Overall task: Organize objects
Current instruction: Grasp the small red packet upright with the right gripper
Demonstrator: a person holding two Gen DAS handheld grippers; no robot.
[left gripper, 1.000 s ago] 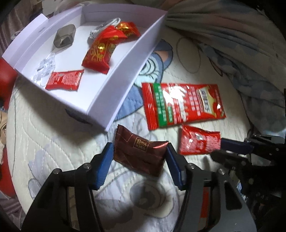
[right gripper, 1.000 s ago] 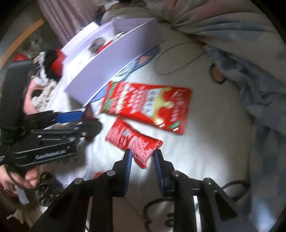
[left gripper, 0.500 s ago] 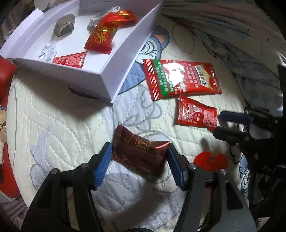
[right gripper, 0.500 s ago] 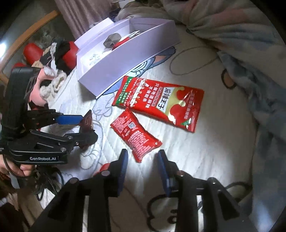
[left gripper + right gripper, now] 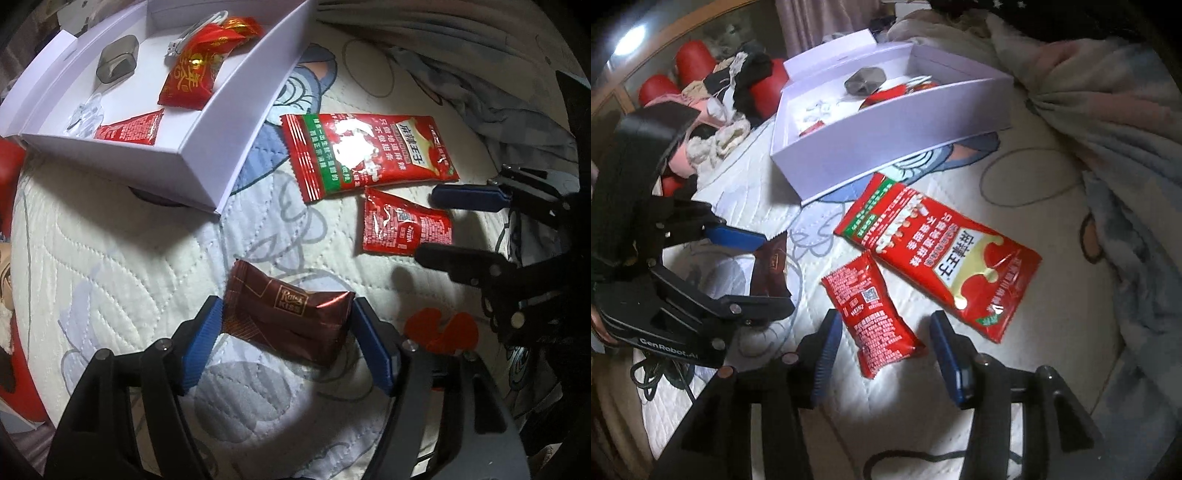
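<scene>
The brown wrapper (image 5: 288,319) looked like glossy foil, creased and catching the light. Both red sachets, the big one (image 5: 365,155) and the small one (image 5: 875,314), were shiny plastic film with glare spots. The box (image 5: 207,162) was smooth matt white cardboard. The quilt (image 5: 110,266) under it all was soft stitched cloth, totally matt. The gripper pads (image 5: 201,347) were ribbed blue rubbery stuff on matt black plastic arms.

Box (image 5: 207,162) at far left of bed (image 5: 110,266), holding several packets. Large packet (image 5: 369,155) right of box, on bed. Small sachet (image 5: 402,229) just before large packet. Chocolate bar (image 5: 288,317) between left hand-held gripper (image 5: 286,343) fingers, nearest, left of sachet.
</scene>
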